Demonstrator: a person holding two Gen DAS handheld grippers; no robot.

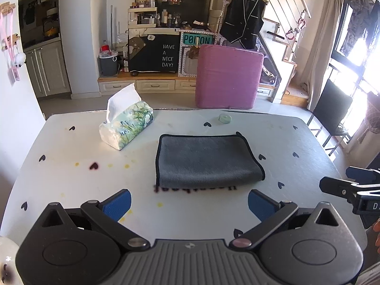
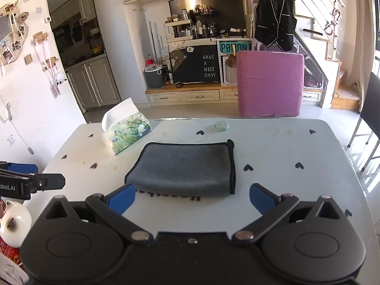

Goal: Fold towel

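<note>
A grey towel with black trim lies folded flat on the white table, its rounded fold toward me. It also shows in the right wrist view. My left gripper is open and empty, held just short of the towel's near edge. My right gripper is open and empty too, also just short of the near edge. The right gripper shows at the right edge of the left wrist view. The left gripper shows at the left edge of the right wrist view.
A tissue pack stands at the back left of the table. A small round tape roll lies near the far edge. A white mug sits at the near left. A pink cushion stands beyond the table, a dark chair to the right.
</note>
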